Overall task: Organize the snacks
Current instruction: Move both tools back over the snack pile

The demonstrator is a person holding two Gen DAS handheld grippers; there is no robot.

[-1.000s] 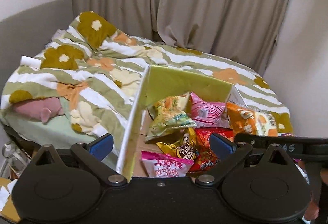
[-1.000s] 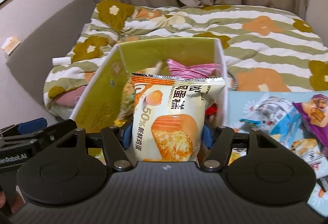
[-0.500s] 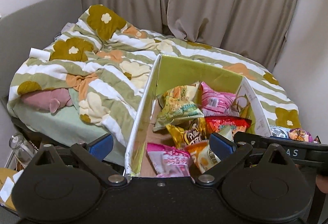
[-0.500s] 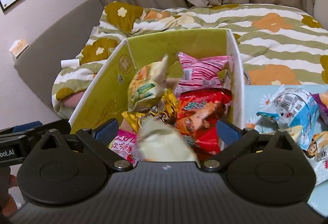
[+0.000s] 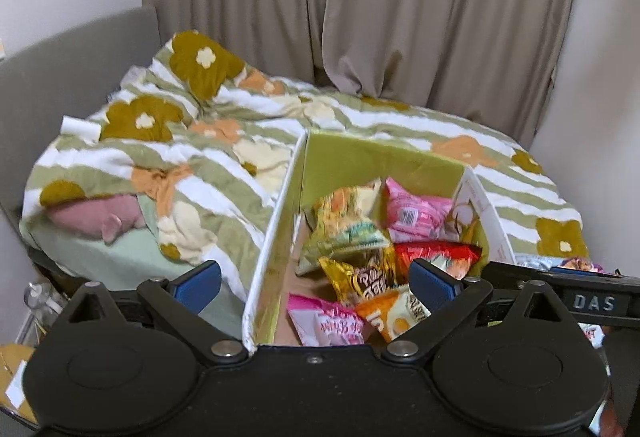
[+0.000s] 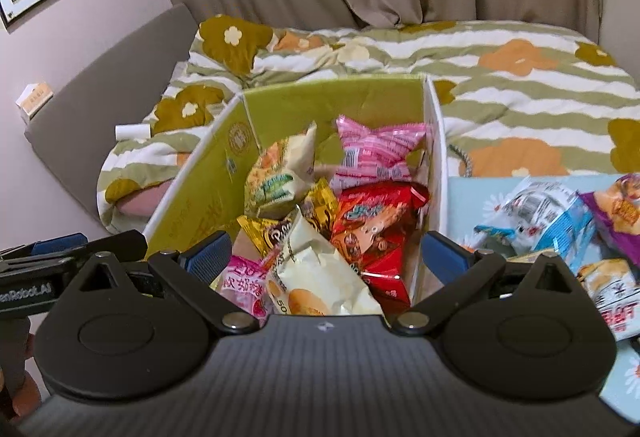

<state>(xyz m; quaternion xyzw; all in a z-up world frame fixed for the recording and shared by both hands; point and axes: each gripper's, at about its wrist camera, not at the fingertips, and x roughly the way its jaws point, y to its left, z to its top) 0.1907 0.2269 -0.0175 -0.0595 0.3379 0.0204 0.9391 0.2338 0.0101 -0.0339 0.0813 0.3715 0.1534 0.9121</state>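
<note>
A green-lined cardboard box (image 6: 208, 173) (image 5: 360, 157) stands on the bed and holds several snack bags. The cream-and-orange cake packet (image 6: 320, 277) (image 5: 394, 319) lies loose on top at the box's near end. My right gripper (image 6: 324, 257) hovers open just above it, blue pads wide apart and touching nothing. A pink bag (image 6: 380, 153), a red bag (image 6: 376, 221) and a gold bag (image 5: 364, 279) lie deeper in the box. My left gripper (image 5: 316, 283) is open, straddling the box's left wall with nothing held.
To the right of the box, more snack packets (image 6: 548, 213) lie on a light blue mat (image 6: 472, 189). A flowered striped quilt (image 6: 520, 85) covers the bed. A grey headboard (image 6: 100, 85) is at left and curtains (image 5: 360, 17) hang behind.
My right gripper opened and let go of the cake packet, which dropped into the box onto the other bags. The left gripper stayed open by the box wall.
</note>
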